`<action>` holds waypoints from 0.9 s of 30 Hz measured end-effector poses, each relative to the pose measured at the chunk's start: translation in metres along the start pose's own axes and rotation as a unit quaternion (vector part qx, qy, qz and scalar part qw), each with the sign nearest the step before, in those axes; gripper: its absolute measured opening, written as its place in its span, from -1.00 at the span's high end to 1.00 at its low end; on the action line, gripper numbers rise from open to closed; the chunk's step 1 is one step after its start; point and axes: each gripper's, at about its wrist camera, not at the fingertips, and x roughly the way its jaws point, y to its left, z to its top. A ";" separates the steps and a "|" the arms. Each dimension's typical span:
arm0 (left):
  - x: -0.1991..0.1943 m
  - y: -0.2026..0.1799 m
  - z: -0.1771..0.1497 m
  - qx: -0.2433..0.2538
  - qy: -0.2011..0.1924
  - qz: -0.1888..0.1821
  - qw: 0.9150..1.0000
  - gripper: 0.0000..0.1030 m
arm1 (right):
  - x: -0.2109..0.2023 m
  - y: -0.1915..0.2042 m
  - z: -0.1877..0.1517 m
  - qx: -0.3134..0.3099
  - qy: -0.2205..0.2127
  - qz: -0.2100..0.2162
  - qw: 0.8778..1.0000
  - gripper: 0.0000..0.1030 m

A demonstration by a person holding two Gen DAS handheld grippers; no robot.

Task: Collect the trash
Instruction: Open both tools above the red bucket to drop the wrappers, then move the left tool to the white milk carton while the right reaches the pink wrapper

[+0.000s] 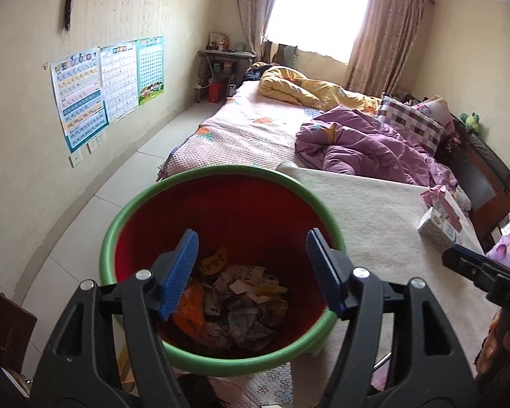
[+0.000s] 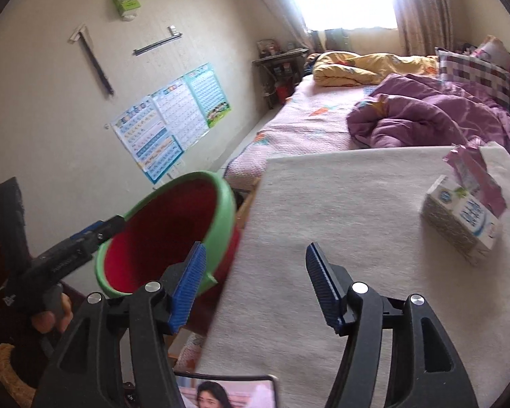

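A red bin with a green rim (image 1: 125, 224) stands beside the white-covered table (image 1: 374, 224) and holds crumpled paper and wrappers (image 1: 241, 306). My left gripper (image 1: 251, 265) hangs open over the bin's mouth, nothing between its blue pads. In the right wrist view the bin (image 2: 173, 224) is at the left, with the left gripper (image 2: 98, 233) at its rim. My right gripper (image 2: 255, 251) is open and empty above the table (image 2: 306, 197). A white carton (image 2: 462, 227) and a pink wrapper (image 2: 472, 170) lie on the table's far right.
Behind the table lies a bed (image 1: 255, 125) with a purple quilt (image 1: 363, 142) and a yellow quilt (image 1: 299, 86). Posters (image 1: 95, 91) hang on the left wall above a tiled floor strip. A screen (image 2: 227, 391) lies at the table's near edge.
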 end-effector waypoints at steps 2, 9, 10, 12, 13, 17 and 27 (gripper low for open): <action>0.000 -0.023 0.004 0.013 -0.003 -0.015 1.000 -0.23 | -0.012 -0.032 -0.001 0.016 -0.008 -0.033 0.999 -0.16; 0.007 -0.097 -0.009 0.020 0.022 -0.050 0.998 -0.33 | -0.032 -0.149 0.032 0.044 -0.030 -0.114 0.992 -0.48; 0.008 -0.106 -0.014 0.020 0.028 -0.053 0.998 -0.38 | -0.027 -0.164 0.041 0.046 -0.022 -0.115 0.992 -0.48; 0.013 -0.124 -0.024 0.016 0.047 -0.054 0.997 -0.38 | -0.015 -0.187 0.056 0.041 -0.013 -0.117 0.992 -0.48; 0.014 -0.131 -0.029 0.013 0.055 -0.053 0.997 -0.39 | -0.007 -0.195 0.063 0.031 -0.008 -0.123 0.992 -0.48; 0.017 -0.155 -0.045 -0.002 0.078 -0.047 0.996 -0.39 | 0.031 -0.224 0.080 0.003 0.030 -0.132 0.991 -0.47; 0.029 -0.219 -0.053 0.016 0.106 -0.040 0.993 -0.42 | 0.038 -0.252 0.054 0.002 0.083 -0.043 0.996 0.38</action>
